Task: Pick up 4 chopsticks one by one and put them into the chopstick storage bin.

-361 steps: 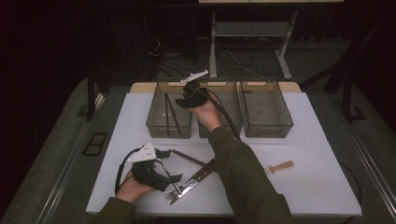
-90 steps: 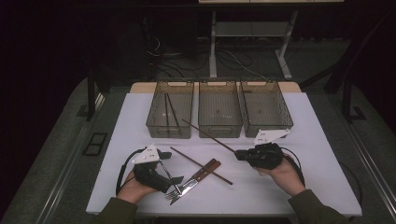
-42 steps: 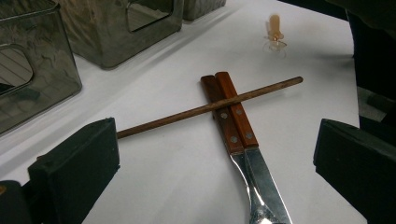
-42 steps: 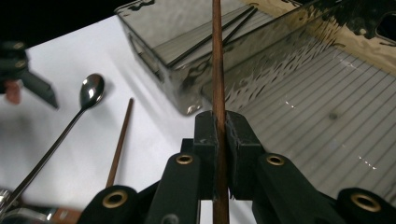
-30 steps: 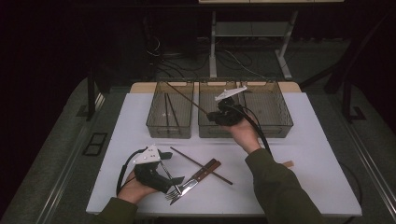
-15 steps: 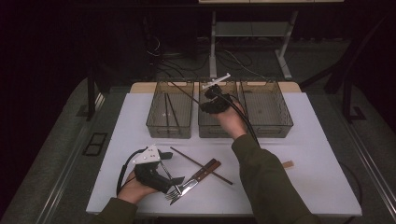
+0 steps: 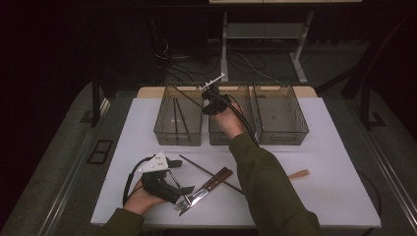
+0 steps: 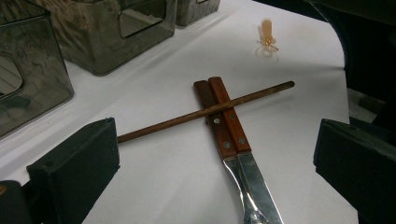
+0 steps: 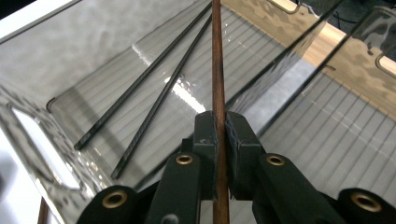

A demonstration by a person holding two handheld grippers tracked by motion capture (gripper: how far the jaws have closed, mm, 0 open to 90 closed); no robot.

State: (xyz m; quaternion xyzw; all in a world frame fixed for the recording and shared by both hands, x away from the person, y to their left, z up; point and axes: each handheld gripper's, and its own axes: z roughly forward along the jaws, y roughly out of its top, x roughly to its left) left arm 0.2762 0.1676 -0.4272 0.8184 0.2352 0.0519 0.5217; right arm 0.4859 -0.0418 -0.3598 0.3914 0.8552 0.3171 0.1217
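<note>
brown chopstick, black tongs, ribbed smoky-grey bin.

Right claw: arm stretched forward across the desk, olive sleeve, wrist roughly level, jaws clamped tight on a thin brown chopstick that runs straight out ahead of the claw. Left claw: low near the person's edge, hand cupped under its body, cable looped behind, jaws spread wide with nothing between the pads.

Right tool with chopstick, now over left bin
</note>
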